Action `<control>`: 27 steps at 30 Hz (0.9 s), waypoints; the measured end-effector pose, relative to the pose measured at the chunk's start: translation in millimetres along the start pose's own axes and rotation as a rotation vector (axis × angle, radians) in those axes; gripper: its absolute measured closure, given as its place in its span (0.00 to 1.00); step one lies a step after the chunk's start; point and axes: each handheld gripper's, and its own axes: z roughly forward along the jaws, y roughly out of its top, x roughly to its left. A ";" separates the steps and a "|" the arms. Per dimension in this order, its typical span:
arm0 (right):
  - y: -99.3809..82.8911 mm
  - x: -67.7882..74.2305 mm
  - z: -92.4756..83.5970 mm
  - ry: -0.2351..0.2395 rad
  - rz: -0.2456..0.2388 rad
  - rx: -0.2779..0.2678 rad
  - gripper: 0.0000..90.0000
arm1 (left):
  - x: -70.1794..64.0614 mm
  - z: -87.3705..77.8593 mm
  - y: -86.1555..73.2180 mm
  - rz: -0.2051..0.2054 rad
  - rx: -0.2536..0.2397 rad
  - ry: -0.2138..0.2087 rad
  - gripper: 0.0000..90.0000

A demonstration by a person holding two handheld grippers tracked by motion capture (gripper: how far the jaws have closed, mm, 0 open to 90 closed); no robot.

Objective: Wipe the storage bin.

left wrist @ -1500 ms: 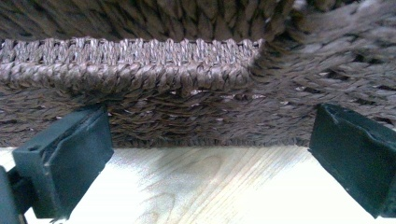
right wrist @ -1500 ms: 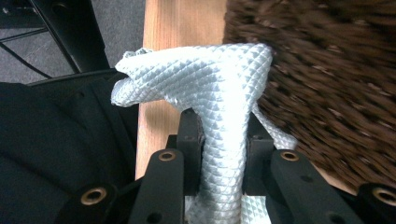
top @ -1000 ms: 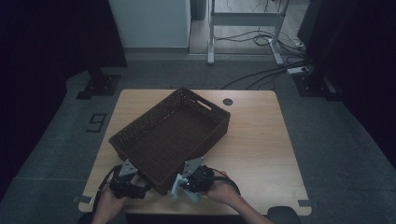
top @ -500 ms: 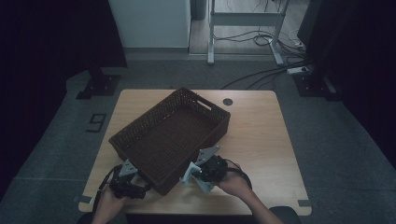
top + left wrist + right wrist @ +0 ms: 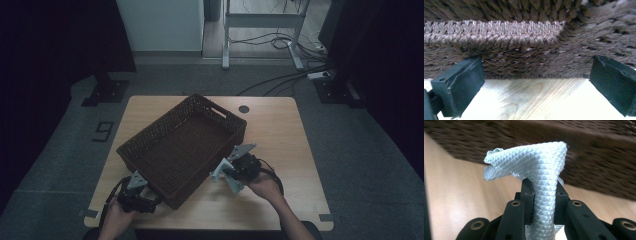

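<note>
Right tongs (image 5: pixel 226 176) clamp the pale cloth (image 5: pixel 541 167); left tongs (image 5: pixel 536 85) gape at the basket (image 5: pixel 182 145) wall, 7 o'clock corner; next, lift cloth over the rim

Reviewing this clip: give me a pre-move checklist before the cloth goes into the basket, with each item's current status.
1. Right hand-held gripper shut on the pale cloth: ok, the cloth is pinched between the jaws and stands up above them.
2. Cloth off the table: ok in the high view, where it hangs at the gripper's tip.
3. Wicker basket free of contents: ok, its floor looks bare.
4. Left hand-held gripper bracing the basket: not ok, its jaws stand open in front of the near corner without touching it.
5. Cloth above the basket rim: not ok, it is beside the outer wall.
</note>
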 end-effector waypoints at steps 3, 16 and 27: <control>-5.6 -11.2 -5.4 -0.031 0.035 -0.006 0.83 | 0.0 0.0 0.0 0.000 0.000 0.000 0.00; -29.8 -51.7 -26.8 -0.135 0.129 -0.014 0.83 | 0.0 0.1 0.1 0.001 0.001 0.001 0.00; -55.5 -81.5 -41.8 -0.264 0.201 0.025 0.83 | 0.0 0.1 0.0 0.002 0.001 0.001 0.00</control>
